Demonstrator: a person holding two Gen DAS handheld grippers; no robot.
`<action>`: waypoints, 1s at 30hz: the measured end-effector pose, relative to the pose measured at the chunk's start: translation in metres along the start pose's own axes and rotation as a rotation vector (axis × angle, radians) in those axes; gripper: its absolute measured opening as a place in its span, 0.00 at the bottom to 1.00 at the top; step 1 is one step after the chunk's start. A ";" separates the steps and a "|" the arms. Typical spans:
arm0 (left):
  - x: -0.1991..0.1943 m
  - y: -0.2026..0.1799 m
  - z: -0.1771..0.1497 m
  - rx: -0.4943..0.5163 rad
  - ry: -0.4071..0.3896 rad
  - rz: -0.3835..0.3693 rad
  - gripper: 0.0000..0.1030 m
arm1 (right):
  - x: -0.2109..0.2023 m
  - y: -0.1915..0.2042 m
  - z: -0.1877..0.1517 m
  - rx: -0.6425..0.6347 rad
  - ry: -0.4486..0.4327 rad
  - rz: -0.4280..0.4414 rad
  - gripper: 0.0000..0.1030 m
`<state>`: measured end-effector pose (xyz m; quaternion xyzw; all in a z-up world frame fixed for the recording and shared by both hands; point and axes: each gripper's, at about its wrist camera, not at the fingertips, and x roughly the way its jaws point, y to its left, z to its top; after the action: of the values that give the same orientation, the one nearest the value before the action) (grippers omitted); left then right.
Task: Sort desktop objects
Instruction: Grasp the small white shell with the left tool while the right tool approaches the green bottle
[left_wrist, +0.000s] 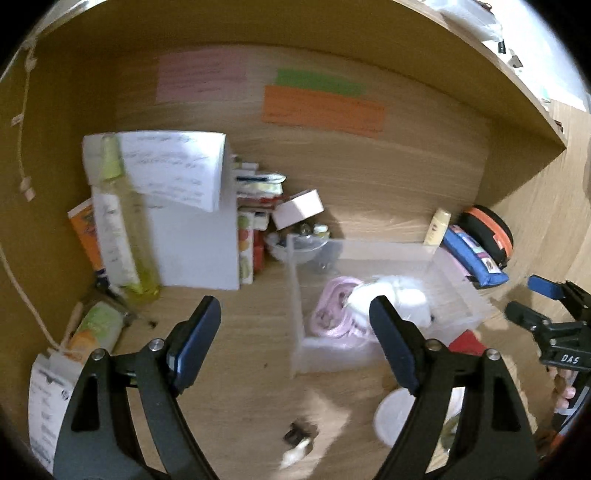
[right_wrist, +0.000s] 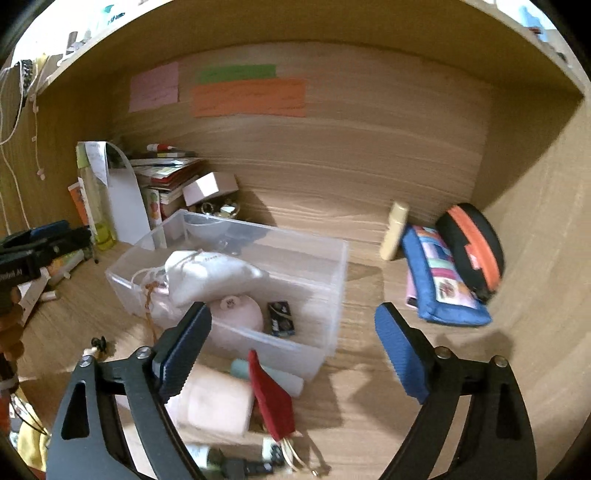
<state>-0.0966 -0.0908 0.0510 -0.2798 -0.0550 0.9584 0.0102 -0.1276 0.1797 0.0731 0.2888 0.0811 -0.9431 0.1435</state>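
The worktop, a wood-grain desk recess, carried everything shown. A clear plastic bin stood near its centre and already held a white pouch, a pink round case and a small dark box; in the left wrist view a coiled pink cable lay in it as well. Against the right wall leaned a black-and-orange case, with a blue pencil case touching it and a cream tube just beside. Loose on the worktop in front of the bin lay a pale pink pack and a red card, still unsorted.

Judged from this layout, the step in hand was choosing the next loose item. It would be done well by approaching from above, straddling one item only, and closing across its narrow side; the thin red card would likely need gripping at a raised edge.

The left tool stood wide, its blue pads apart and nothing between them. The right tool stood equally wide over the loose items, touching none of them.
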 end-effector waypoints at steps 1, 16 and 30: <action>-0.002 0.003 -0.002 0.001 0.016 -0.005 0.81 | -0.003 -0.001 -0.003 0.001 -0.001 -0.003 0.87; -0.026 0.014 -0.056 0.062 0.097 -0.029 0.87 | -0.021 -0.002 -0.049 0.030 0.068 0.005 0.87; 0.006 0.015 -0.103 0.030 0.300 -0.112 0.81 | -0.017 0.042 -0.107 0.066 0.189 0.143 0.87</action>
<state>-0.0459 -0.0949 -0.0396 -0.4160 -0.0538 0.9046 0.0758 -0.0453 0.1694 -0.0075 0.3859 0.0426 -0.9012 0.1924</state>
